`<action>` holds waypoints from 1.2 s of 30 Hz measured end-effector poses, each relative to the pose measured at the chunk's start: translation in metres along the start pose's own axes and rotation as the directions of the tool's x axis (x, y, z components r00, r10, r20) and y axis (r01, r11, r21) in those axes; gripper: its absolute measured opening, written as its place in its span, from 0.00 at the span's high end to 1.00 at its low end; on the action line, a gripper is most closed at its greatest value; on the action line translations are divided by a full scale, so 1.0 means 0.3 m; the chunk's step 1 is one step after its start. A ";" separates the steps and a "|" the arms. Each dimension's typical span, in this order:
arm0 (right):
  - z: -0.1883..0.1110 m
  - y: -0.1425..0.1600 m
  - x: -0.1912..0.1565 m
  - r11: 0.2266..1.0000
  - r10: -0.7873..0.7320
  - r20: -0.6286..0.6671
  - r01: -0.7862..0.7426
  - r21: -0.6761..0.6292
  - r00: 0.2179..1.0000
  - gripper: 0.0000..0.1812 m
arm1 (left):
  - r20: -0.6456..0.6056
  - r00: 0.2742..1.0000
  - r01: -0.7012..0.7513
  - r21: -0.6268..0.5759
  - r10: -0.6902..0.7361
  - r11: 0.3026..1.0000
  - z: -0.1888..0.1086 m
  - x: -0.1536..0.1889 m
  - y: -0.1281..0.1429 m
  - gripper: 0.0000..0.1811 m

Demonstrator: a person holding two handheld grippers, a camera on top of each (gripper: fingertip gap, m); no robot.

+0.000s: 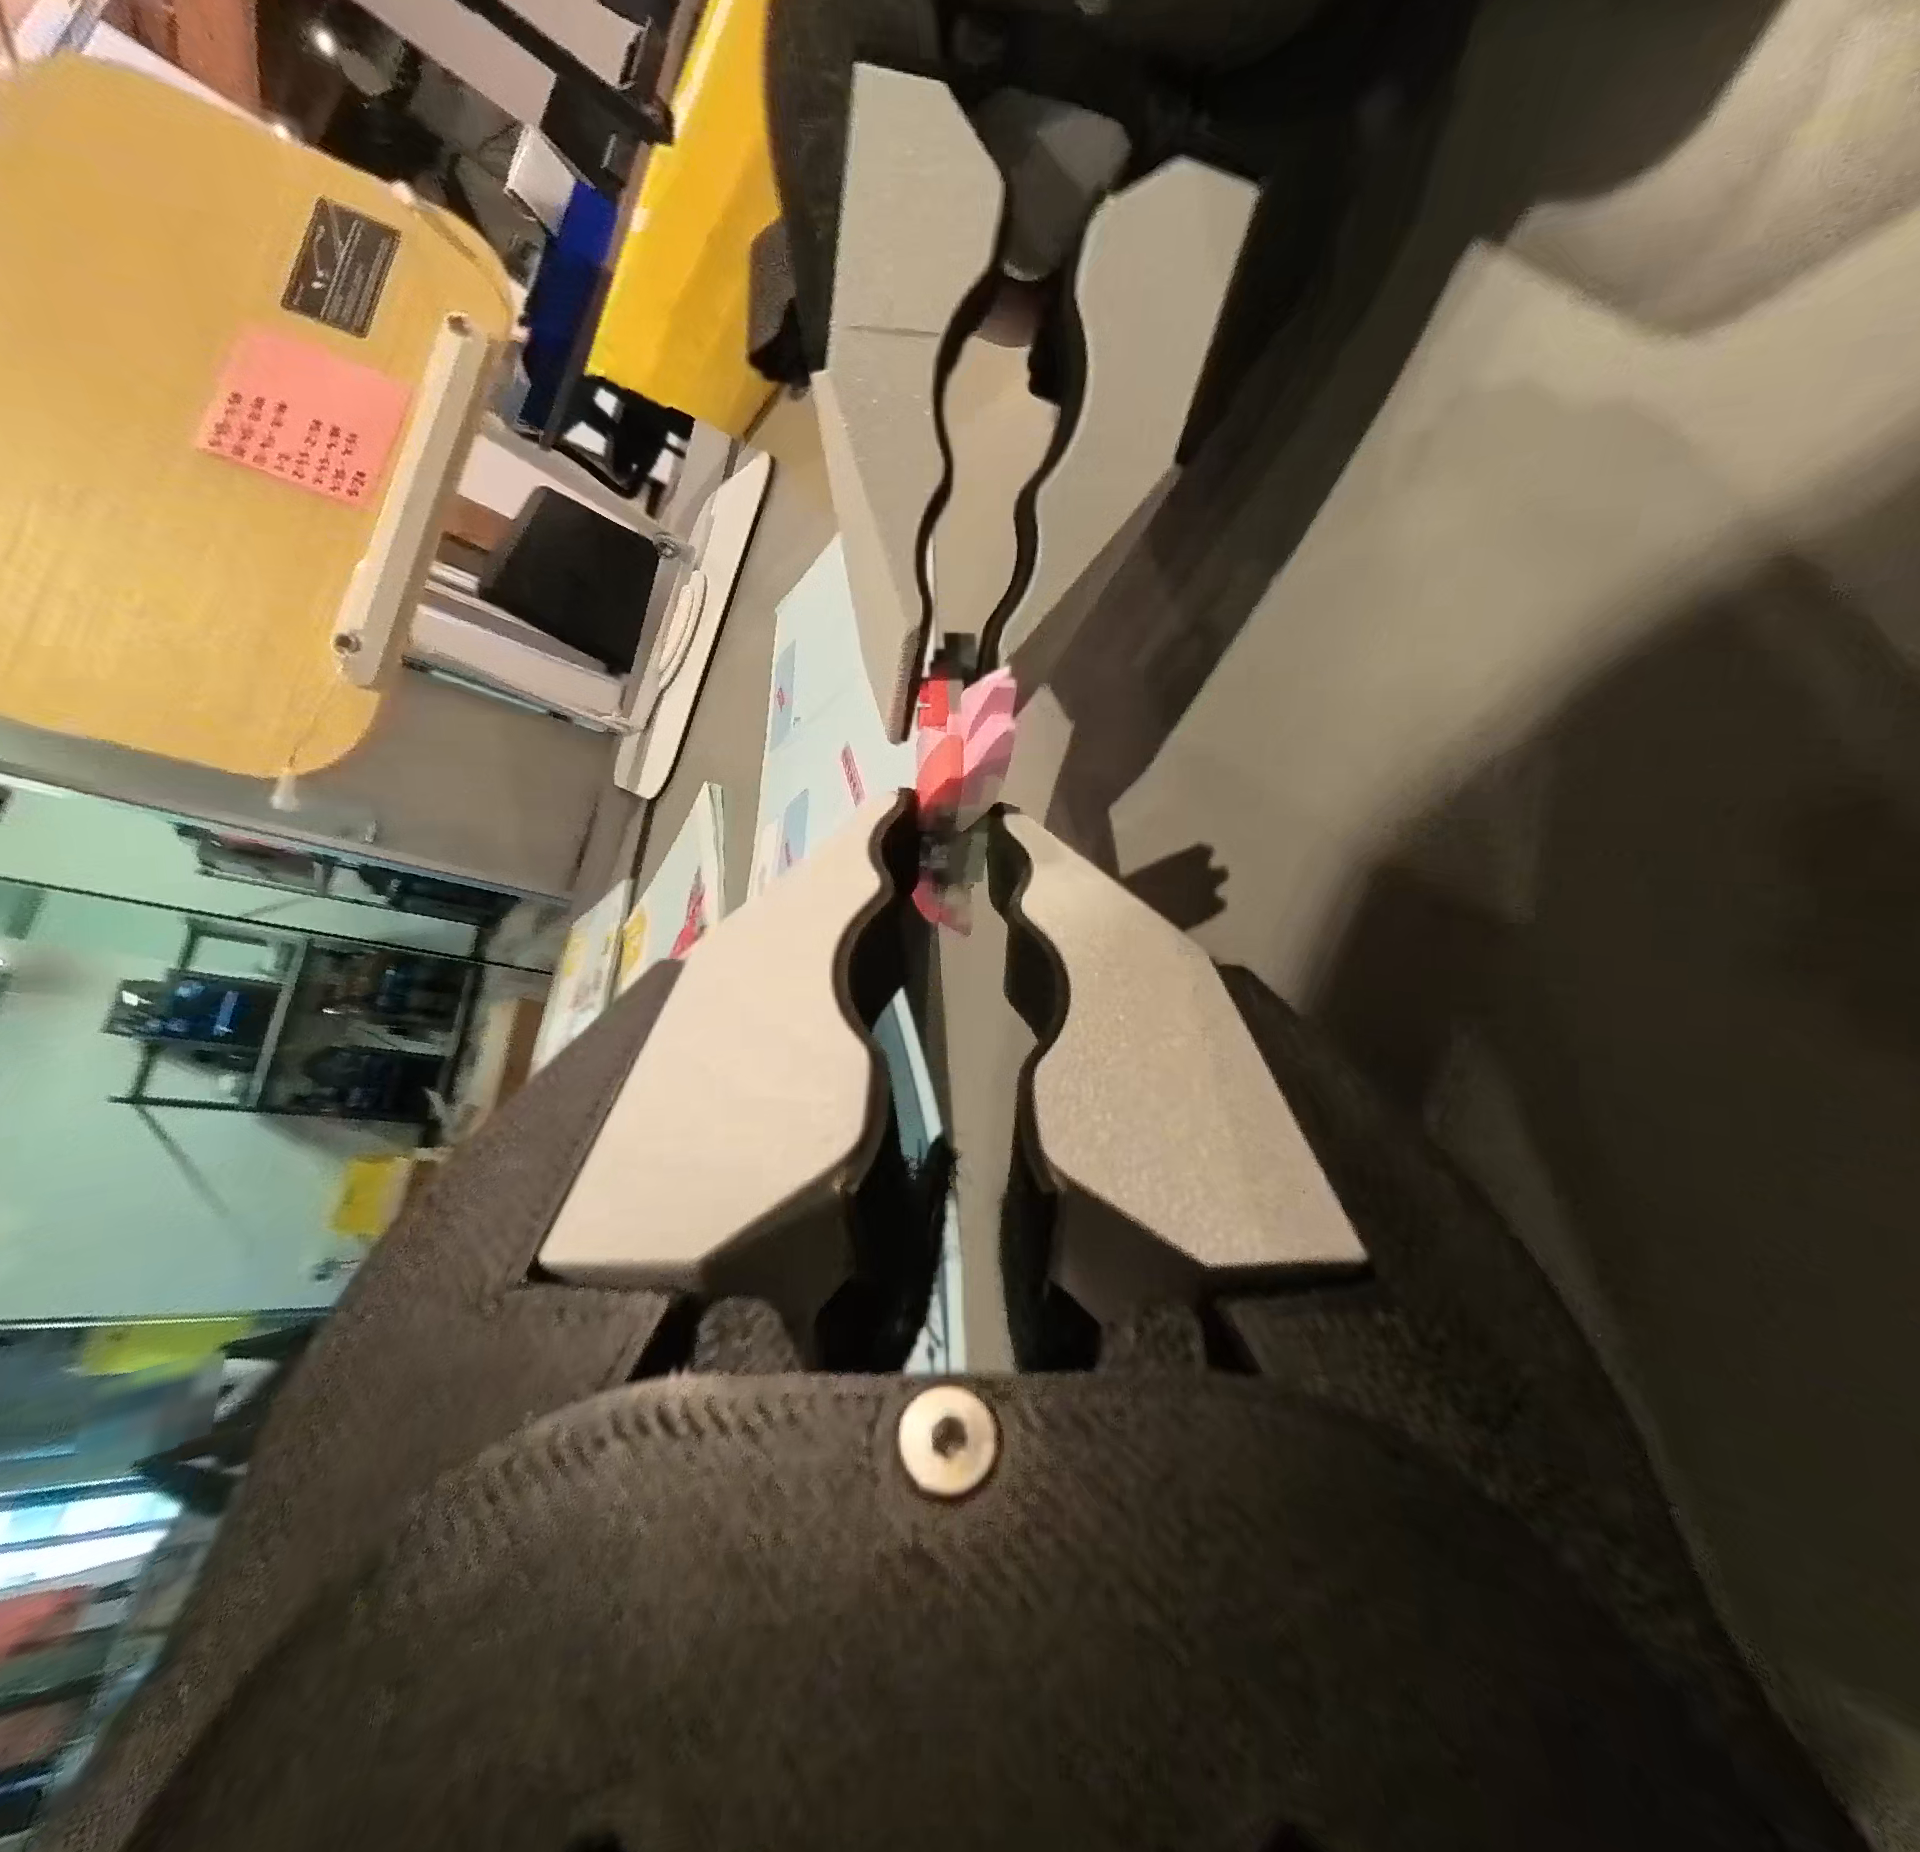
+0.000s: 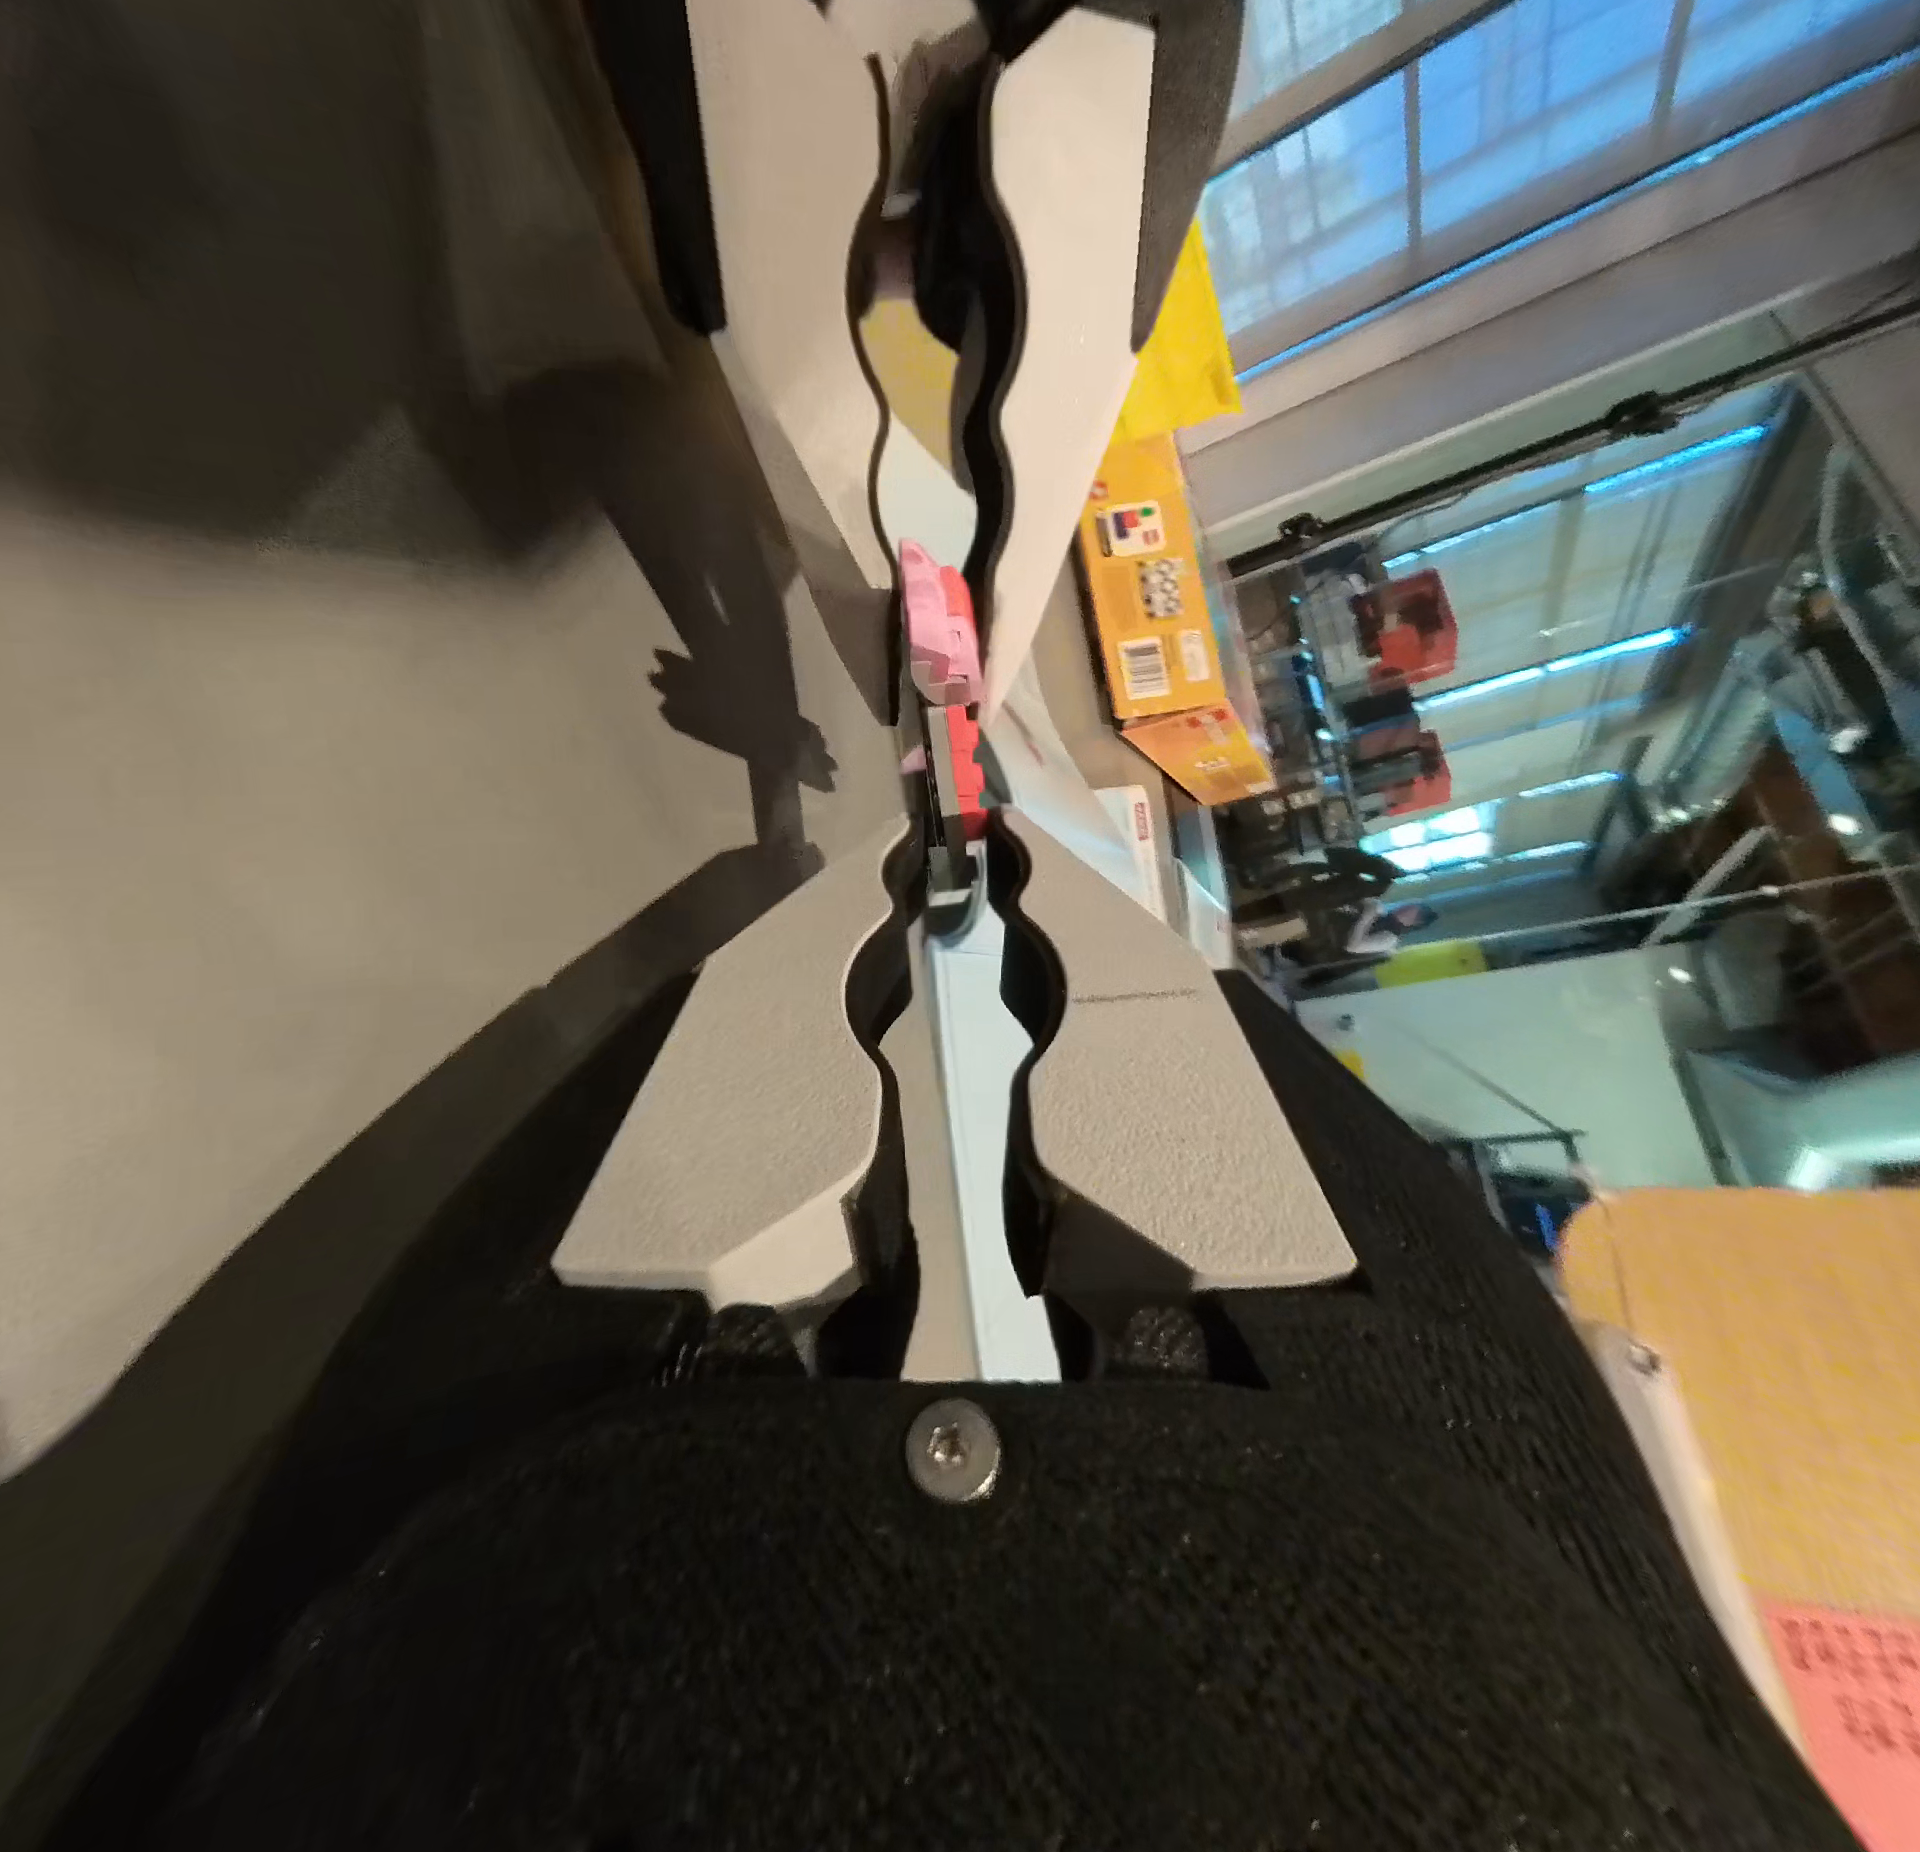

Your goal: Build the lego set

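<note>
Pink and red lego assembly (image 1: 951, 763) spans between both tools in the left wrist view, long axis tip to tip; the left tool (image 1: 948, 846) pinches its near end

Right wrist view: the right tool (image 2: 951, 846) pinches the grey end; a yellow box (image 2: 1148, 607) bears unreadable print at the desk's far edge

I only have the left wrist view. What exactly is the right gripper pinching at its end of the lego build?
Observer: The right gripper is shut on a grey piece at the end of the lego build.
Operator: Where does the pink part sit from that side?
Observer: At the far end, between the fingers of the left gripper, with red bricks between it and the grey piece.
Operator: Anything behind?
Observer: A yellow box, barcode side showing.
</note>
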State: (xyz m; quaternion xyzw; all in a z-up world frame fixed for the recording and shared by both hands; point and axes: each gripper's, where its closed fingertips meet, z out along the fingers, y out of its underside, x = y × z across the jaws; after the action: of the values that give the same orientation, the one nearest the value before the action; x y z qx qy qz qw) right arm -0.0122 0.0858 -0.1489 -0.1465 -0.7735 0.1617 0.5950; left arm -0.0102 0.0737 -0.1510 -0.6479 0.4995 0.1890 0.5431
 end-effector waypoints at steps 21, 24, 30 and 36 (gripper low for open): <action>-0.089 -0.086 -0.076 0.653 0.655 0.575 -0.750 -0.104 0.491 0.92 | 0.088 0.943 -0.329 0.129 0.320 0.935 -0.033 0.054 -0.090 0.93; -0.086 0.001 -0.102 0.733 0.642 0.509 -0.653 -0.190 0.573 0.91 | 0.076 0.965 -0.258 0.112 0.251 0.960 -0.023 0.045 -0.077 0.74; -0.084 0.067 -0.139 0.753 0.647 0.480 -0.594 -0.283 0.592 0.91 | 0.019 1.000 0.010 0.183 -0.014 0.983 -0.045 -0.009 -0.076 0.65; -0.090 0.077 -0.125 0.734 0.667 0.467 -0.619 -0.279 0.581 0.75 | 0.031 0.986 0.153 0.226 -0.164 0.962 -0.053 -0.064 -0.068 0.64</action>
State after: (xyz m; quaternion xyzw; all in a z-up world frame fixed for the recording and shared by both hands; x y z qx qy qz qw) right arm 0.0240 0.0931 -0.1852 -0.3904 -0.8075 0.3668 0.2467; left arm -0.0059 0.0661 -0.1198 -0.6158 0.4505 0.1035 0.6380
